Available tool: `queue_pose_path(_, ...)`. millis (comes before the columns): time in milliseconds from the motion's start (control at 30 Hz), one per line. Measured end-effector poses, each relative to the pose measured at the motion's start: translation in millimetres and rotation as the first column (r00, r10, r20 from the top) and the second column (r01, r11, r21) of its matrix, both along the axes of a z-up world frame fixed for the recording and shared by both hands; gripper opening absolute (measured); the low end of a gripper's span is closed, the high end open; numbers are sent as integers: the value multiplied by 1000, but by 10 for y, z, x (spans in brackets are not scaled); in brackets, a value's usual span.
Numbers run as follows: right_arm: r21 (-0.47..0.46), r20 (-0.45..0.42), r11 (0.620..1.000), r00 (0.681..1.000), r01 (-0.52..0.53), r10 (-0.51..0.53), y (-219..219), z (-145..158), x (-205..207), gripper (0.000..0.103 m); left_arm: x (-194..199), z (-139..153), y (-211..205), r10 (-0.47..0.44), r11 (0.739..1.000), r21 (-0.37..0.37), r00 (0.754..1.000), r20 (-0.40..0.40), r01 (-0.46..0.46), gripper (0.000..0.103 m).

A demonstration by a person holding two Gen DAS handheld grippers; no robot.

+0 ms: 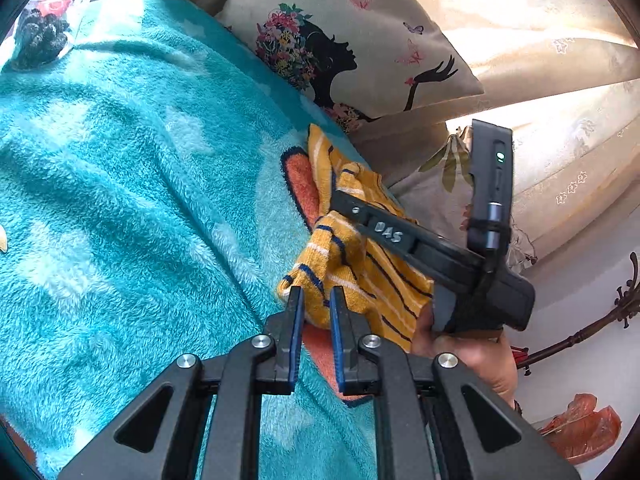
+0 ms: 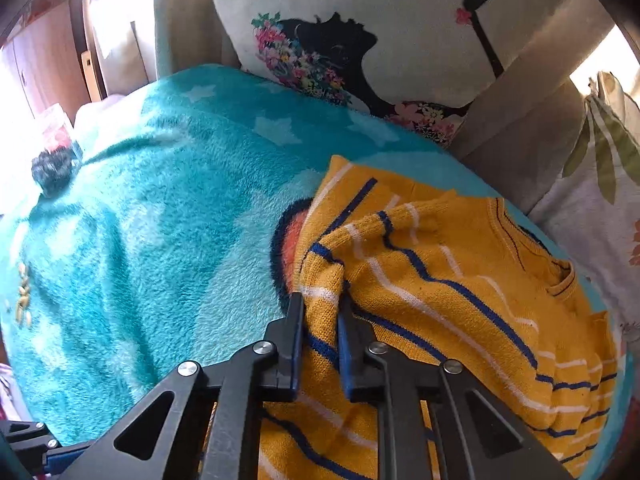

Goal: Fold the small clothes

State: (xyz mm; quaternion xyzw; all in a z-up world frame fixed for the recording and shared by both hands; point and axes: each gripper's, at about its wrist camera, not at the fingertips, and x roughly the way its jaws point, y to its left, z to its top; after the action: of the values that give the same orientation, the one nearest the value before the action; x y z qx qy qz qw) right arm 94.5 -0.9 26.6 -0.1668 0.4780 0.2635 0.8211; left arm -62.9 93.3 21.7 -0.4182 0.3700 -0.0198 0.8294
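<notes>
Teal blanket (image 2: 160, 240) covers the bed, a pillow (image 2: 400, 20) at 12 o'clock. Both my grippers, left (image 1: 314, 300) and right (image 2: 322, 308), pinch the sweater (image 2: 460, 300) at 4 o'clock.

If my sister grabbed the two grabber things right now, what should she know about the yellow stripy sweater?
Left gripper: fingers pinching a bunched edge of the yellow striped sweater.
Right gripper: fingers closed on a raised fold of the same sweater.
Where it is: on the teal fleece blanket, by the pillow with the lady's silhouette, neck opening on the far right.
Done: one part is lifted and partly turned over the body.
Left: the sweater looks rumpled, not a neat bundle yet. Probably lay this fold flat, smooth it, then finish folding.
</notes>
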Motion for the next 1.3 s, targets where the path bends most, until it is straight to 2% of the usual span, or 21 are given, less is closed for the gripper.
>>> queue_pose_path(133, 200, -50, 976, 995, 92, -83, -609, 397, 157, 13, -23, 108, -58, -14, 1000, 23, 1000, 13, 14, 11)
queue_pose_path(300, 335, -73, 907, 967, 254, -243, -1843, 705, 251, 13, 98, 138, -245, -59, 998, 39, 998, 4, 59, 11)
queue_pose_path(400, 383, -89, 847, 927, 369, -364, -2712, 692, 229, 13, 218, 127, -403, -91, 994, 57, 996, -15, 91, 11)
queue_pose_path(467, 376, -98, 804, 883, 460, -460, -3234, 572, 226, 12, 312, 93, -522, -115, 991, 63, 993, -34, 117, 11)
queue_pose_path(533, 373, -157, 745, 829, 552, -536, -3734, 341, 248, 12, 406, 62, -658, -143, 987, 65, 988, -52, 147, 11)
queue_pose_path(600, 327, -178, 721, 789, 611, -588, -4042, 124, 267, 12, 482, 41, -808, -172, 982, 71, 982, -71, 177, 11)
queue_pose_path(667, 329, -208, 674, 747, 661, -631, -4309, -10, 218, 14, 547, 39, -957, -201, 975, 84, 976, -86, 208, 19)
queue_pose_path(733, 388, -237, 629, 732, 674, -638, -4544, 30, 139, 17, 596, 51, -1084, -213, 969, 104, 973, -94, 222, 26)
queue_pose_path(800, 431, -208, 611, 732, 664, -648, -4610, 182, 41, 28, 655, 60, -1207, -226, 964, 122, 969, -104, 238, 27)
queue_pose_path(833, 452, -192, 619, 748, 642, -635, -4579, 279, 8, 29, 672, 56, -1261, -236, 960, 129, 966, -109, 249, 27)
queue_pose_path(1000, 554, -129, 710, 887, 435, -443, -4056, 705, -47, 28, 855, 93, -1579, -281, 941, 156, 951, -125, 299, 31)
queue_pose_path(1100, 553, -86, 770, 941, 318, -327, -3587, 812, -20, 30, 911, 132, -1736, -305, 930, 175, 944, -126, 324, 35)
queue_pose_path(1200, 436, -79, 853, 956, 288, -283, -3204, 621, 52, 30, 925, 136, -1823, -315, 923, 188, 940, -129, 335, 35)
queue_pose_path(1300, 248, -89, 913, 946, 324, -312, -3173, 238, 73, 28, 947, 155, -1820, -316, 919, 203, 940, -127, 337, 36)
